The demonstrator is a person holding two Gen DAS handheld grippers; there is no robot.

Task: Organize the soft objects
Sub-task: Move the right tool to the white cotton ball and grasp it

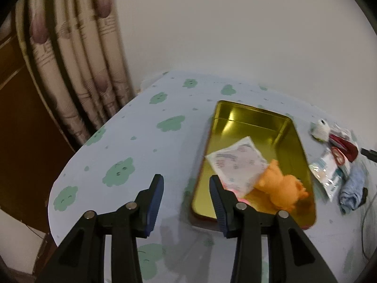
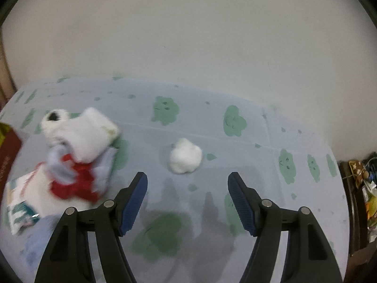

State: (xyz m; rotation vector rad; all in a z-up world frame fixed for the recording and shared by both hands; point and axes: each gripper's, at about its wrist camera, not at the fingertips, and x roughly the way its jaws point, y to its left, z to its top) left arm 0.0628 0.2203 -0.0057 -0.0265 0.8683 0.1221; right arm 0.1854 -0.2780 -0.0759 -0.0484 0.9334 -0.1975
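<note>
A gold tin tray (image 1: 297, 141) lies on the table, holding a white printed packet (image 1: 238, 162) and an orange plush toy (image 1: 280, 184). My left gripper (image 1: 186, 184) hangs open and empty just left of the tray's near corner. Right of the tray sit a white plush (image 1: 320, 129), red and white cloth (image 1: 344, 148), a plastic packet (image 1: 329, 172) and a blue cloth (image 1: 351, 188). In the right wrist view, my right gripper (image 2: 187, 179) is open and empty, with a white cotton ball (image 2: 186, 155) just beyond its fingertips. The white plush (image 2: 80, 132) and red cloth (image 2: 77, 184) lie to its left.
The table wears a pale blue cloth with green cloud prints (image 1: 120, 172). A curtain (image 1: 77, 66) hangs at the back left and a white wall stands behind. A dark cluttered shelf (image 2: 360, 188) stands past the table's right edge.
</note>
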